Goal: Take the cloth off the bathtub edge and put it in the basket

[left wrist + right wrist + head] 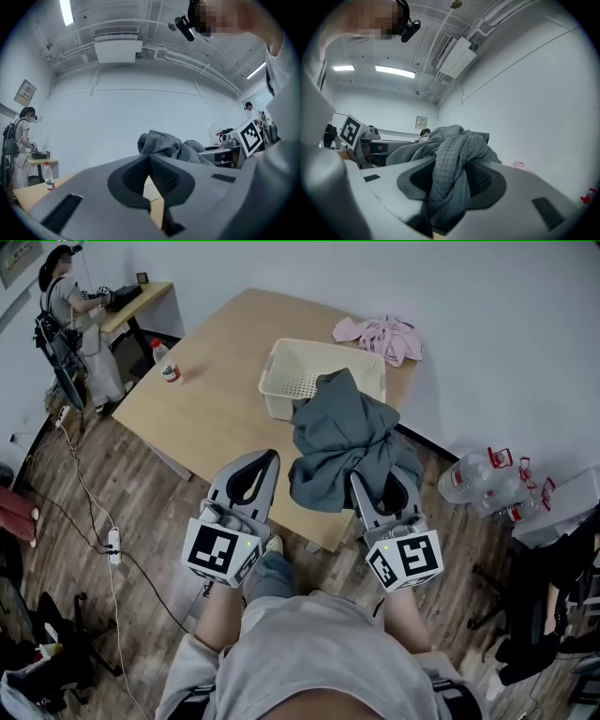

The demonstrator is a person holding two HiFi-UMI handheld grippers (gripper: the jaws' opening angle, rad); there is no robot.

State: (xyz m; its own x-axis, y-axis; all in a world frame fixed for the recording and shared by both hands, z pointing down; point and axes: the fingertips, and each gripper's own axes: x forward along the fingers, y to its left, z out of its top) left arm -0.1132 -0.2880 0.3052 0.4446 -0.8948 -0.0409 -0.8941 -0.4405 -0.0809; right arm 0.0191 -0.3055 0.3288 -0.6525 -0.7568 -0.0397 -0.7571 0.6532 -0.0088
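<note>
My right gripper is shut on a grey waffle-weave cloth. The cloth hangs bunched over the jaws, above the near right part of the wooden table. Its far end drapes over the near right corner of the cream basket. In the right gripper view the cloth fills the gap between the pads and spills over them. My left gripper is shut and empty, left of the cloth above the table's near edge. In the left gripper view the jaws meet at their tips, with the cloth beyond.
A pink cloth lies at the table's far right corner. A small bottle stands on the table's left. Large water bottles lie on the floor at right. A person stands at a desk at the far left, and a power strip lies on the floor.
</note>
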